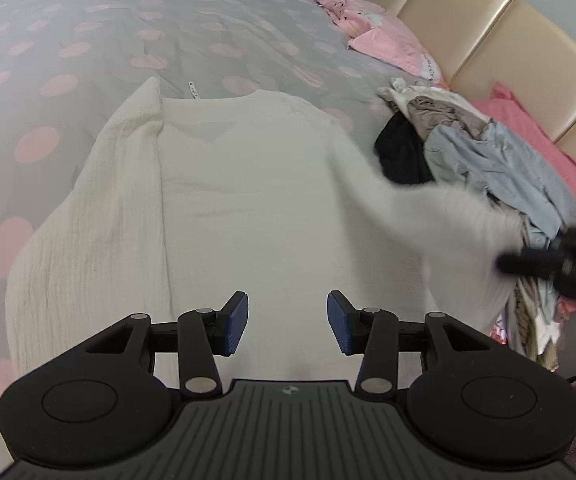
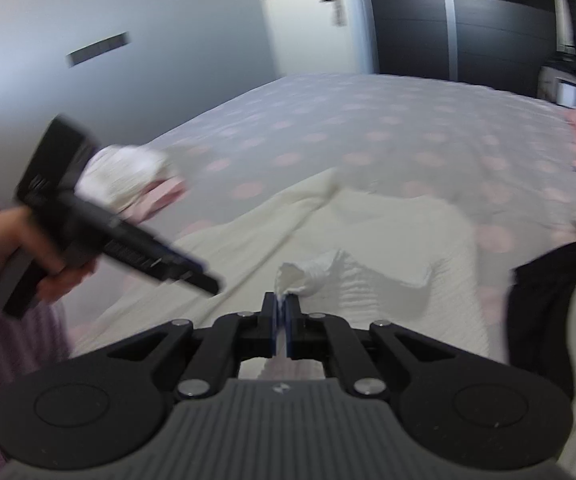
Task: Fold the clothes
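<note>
The right gripper [image 2: 282, 308] is clamped on a bunched fold of the cream crinkle-textured cotton garment [image 1: 223, 200], lifting its sleeve clear of the bed. The left gripper [image 1: 288, 320] hangs over the garment's lower body, its blue pads [image 1: 236, 322] parted and gripping nothing. The garment lies spread on the grey bedspread with pink dots [image 1: 87, 40], beside a heap of mixed clothes [image 1: 468, 152].
</note>
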`<state>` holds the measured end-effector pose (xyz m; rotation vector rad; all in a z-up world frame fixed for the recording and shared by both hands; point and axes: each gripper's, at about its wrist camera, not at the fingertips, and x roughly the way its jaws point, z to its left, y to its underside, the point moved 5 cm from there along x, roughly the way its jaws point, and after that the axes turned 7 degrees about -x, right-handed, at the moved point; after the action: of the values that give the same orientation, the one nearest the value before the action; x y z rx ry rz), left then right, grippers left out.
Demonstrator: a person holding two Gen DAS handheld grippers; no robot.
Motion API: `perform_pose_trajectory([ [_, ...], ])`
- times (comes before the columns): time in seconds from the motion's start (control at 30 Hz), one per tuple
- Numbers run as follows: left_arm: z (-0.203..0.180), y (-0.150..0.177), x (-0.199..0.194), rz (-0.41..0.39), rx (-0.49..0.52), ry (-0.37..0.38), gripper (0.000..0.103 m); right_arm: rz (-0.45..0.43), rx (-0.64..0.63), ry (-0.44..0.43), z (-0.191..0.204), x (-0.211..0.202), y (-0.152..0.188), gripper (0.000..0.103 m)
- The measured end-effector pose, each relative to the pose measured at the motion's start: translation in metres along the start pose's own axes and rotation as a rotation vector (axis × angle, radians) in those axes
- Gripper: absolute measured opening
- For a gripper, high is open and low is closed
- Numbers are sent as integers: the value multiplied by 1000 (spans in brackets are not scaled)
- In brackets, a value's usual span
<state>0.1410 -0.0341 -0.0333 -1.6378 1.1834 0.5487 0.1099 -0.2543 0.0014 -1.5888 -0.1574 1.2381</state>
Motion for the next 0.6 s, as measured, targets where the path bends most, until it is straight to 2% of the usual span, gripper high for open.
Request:
perform_pose_trajectory([
  [0.13, 7, 10, -6, 1, -66, 36, 48, 69, -45, -91, 30, 12, 19, 4],
  [0.4, 5, 47, 20, 118, -176, 123, 49, 248, -98, -129, 53, 51, 68, 7],
  [0.5, 1, 58, 28, 137, -163, 106, 51, 278, -101, -158, 59, 56, 82, 16],
  [0.57, 0, 64, 33, 150, -146, 79, 51, 280, -99, -167, 61, 55, 85, 32],
  [0.6, 0, 67, 34, 155, -138, 69, 51, 276, -89, -170, 61, 54, 85, 34],
])
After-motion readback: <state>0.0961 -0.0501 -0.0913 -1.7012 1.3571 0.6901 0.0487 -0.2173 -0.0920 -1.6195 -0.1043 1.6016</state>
